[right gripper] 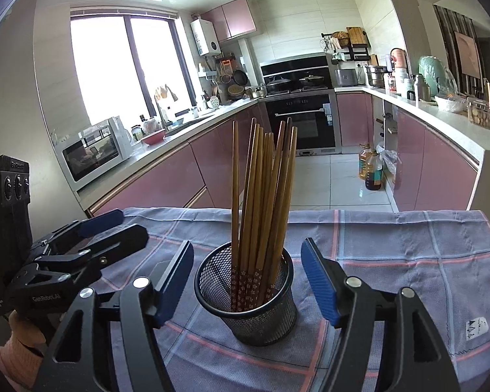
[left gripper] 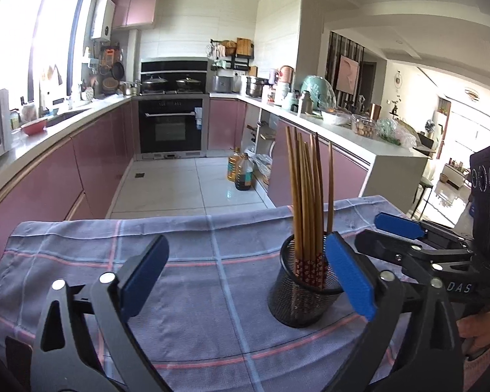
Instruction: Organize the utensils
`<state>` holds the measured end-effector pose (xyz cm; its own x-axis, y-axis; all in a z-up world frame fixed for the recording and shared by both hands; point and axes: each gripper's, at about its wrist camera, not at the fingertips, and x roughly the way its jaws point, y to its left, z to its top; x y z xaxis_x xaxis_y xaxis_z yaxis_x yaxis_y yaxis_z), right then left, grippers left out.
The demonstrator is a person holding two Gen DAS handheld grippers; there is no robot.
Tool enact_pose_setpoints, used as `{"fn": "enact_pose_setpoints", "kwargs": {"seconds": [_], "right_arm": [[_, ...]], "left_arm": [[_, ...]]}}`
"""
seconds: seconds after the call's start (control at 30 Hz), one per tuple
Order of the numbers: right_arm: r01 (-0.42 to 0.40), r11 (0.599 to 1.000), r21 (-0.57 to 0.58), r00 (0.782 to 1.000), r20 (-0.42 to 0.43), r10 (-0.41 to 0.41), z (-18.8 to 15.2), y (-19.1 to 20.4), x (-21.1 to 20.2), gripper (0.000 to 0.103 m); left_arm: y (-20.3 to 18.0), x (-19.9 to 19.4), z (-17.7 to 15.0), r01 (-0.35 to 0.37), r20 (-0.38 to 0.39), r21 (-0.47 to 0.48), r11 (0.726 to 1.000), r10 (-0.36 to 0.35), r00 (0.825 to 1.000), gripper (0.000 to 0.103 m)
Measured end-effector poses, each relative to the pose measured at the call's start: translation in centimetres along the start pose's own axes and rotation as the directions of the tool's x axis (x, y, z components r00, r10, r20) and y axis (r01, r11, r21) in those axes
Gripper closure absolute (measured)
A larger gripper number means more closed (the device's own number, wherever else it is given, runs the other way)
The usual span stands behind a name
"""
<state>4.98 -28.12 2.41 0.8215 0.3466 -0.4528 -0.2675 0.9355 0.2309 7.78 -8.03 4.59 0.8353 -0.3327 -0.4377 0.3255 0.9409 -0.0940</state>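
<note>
A black mesh cup (right gripper: 248, 300) stands upright on the checked cloth and holds several wooden chopsticks (right gripper: 261, 192), patterned ends down. My right gripper (right gripper: 248, 281) is open, one finger on each side of the cup, not touching it. In the left wrist view the cup (left gripper: 305, 290) and its chopsticks (left gripper: 307, 192) stand just left of my right finger pad (left gripper: 351, 277). My left gripper (left gripper: 245, 274) is open and empty. The right gripper (left gripper: 398, 228) also shows there at the right, and the left gripper (right gripper: 111, 225) shows at the left of the right wrist view.
The blue-grey checked cloth (right gripper: 408, 261) covers the table up to its far edge. Beyond lie a tiled floor, pink kitchen cabinets, an oven (right gripper: 303, 121) and oil bottles (right gripper: 370, 166) on the floor. A microwave (right gripper: 94, 150) stands on the left counter.
</note>
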Motion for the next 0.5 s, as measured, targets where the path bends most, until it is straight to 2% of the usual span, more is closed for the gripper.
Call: {"fn": "enact_pose_setpoints", "kwargs": {"seconds": [0.03, 0.17, 0.5], "right_arm": [[0.010, 1.000, -0.008, 1.000, 0.012, -0.010, -0.3, 0.2, -0.4, 0.020], [0.053, 0.998, -0.043, 0.998, 0.042, -0.051, -1.4, 1.4, -1.3, 0.007], [0.145, 0.985, -0.095, 0.978, 0.168, -0.127, -3.0, 4.4, -4.2, 0.007]], "left_arm": [[0.2, -0.7, -0.2, -0.016, 0.019, 0.000, 1.000, 0.016, 1.000, 0.006], [0.8, -3.1, -1.0, -0.069, 0.067, -0.007, 0.998, 0.069, 0.995, 0.006], [0.7, -8.6, -3.1, -0.160, 0.178, -0.018, 0.987, 0.160, 0.971, 0.006]]}}
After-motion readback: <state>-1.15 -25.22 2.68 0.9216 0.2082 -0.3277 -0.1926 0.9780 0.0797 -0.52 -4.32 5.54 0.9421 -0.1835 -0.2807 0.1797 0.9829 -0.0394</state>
